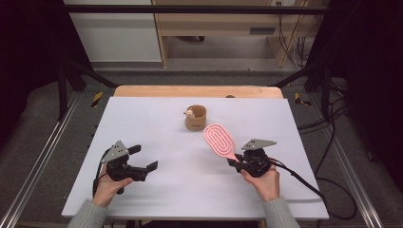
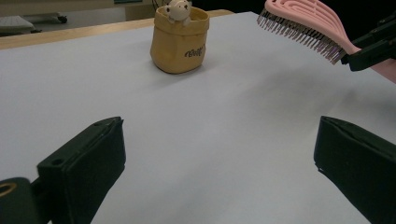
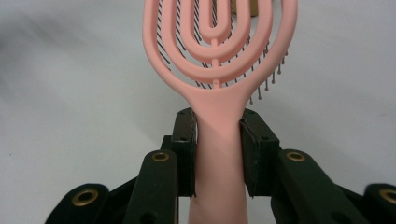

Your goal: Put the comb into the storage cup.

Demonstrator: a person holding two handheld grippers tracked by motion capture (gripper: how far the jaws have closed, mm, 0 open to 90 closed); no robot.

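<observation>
A pink hairbrush [image 1: 219, 140] with dark bristles is held off the table by its handle. My right gripper [image 1: 234, 162] is shut on that handle, its jaws pressing both sides of the pink hairbrush [image 3: 218, 135], bristles facing down. In the left gripper view the pink hairbrush [image 2: 306, 25] hangs at the upper right. A small tan fabric pouch [image 1: 196, 117] with a little plush toy [image 2: 177, 9] peeking out stands at the table's middle back. My left gripper [image 1: 145, 159] rests at the front left, open, with nothing between its jaws.
The white tabletop [image 1: 157, 128] has a wooden strip [image 1: 197, 91] along its far edge. Metal rails run down both sides of the table. Cables [image 1: 328, 185] lie on the floor at the right.
</observation>
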